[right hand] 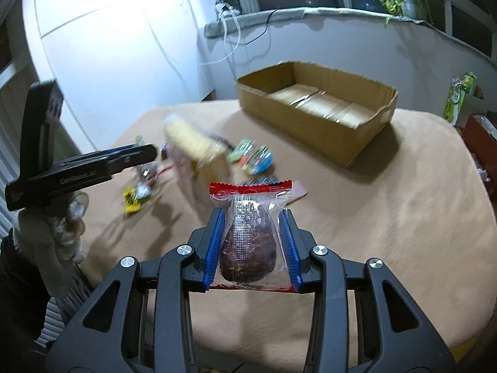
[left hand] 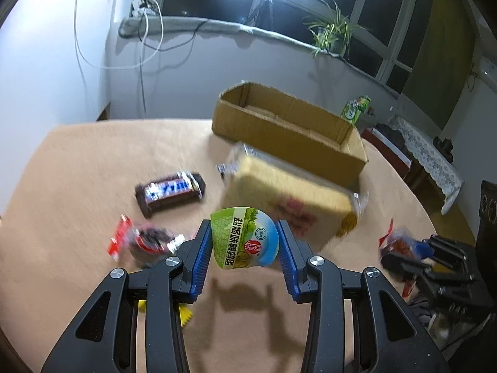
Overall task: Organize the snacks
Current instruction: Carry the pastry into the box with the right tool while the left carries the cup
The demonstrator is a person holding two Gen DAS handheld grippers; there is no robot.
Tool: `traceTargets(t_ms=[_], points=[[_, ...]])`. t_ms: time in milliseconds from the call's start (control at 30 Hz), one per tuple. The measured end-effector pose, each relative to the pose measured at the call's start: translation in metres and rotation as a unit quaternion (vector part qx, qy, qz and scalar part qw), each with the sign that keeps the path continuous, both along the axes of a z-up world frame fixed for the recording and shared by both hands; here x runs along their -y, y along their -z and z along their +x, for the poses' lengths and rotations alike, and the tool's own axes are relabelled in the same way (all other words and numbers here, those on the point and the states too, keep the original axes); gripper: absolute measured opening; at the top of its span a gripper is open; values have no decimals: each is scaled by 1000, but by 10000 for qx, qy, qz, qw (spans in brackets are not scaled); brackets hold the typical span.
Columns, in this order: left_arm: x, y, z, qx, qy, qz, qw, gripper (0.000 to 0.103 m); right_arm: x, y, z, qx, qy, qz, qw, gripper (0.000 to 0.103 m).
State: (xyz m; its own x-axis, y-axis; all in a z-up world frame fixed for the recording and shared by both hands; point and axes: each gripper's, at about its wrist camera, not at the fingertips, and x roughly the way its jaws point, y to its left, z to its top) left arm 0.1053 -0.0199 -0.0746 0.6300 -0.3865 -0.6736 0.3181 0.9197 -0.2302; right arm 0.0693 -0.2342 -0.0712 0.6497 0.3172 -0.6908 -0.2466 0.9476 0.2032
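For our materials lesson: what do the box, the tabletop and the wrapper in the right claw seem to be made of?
Box: brown corrugated cardboard, matte, with creased flaps.
Tabletop: a tan matte surface, possibly cloth or laminate; blur leaves it open.
Wrapper: clear glossy plastic film with red crimped ends.

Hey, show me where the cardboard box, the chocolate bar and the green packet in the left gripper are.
cardboard box (right hand: 313, 118): right wrist view, on its near side wall.
chocolate bar (left hand: 170, 193): left wrist view, middle of the wrapper.
green packet (left hand: 245, 237): left wrist view, centre of its printed face, between the blue pads.
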Motion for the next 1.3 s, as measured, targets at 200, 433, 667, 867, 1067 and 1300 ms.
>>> traceTargets(t_ms=[200,433,667,867,1067,1300], points=[[-9,-21,18,197,-60,37,9998,39,23,-22,27,229,197,-60,9995,38],[-1,-41,55,399,4,242,9989,39,43,-40,64,422,363,-214,9982,38],[14,-54,102,355,141,238,9990,39,61,-43,109,404,534,-349,9971,38],[32,-58,140,355,234,427,9982,39,71,-35,149,241,626,-457,9967,38],[51,-45,174,57,395,586,9975,39,76,-23,184,33,626,-530,9966,38],[73,-31,194,-113,605,853,9945,39,77,-9,202,-115,596,-579,9965,38]])
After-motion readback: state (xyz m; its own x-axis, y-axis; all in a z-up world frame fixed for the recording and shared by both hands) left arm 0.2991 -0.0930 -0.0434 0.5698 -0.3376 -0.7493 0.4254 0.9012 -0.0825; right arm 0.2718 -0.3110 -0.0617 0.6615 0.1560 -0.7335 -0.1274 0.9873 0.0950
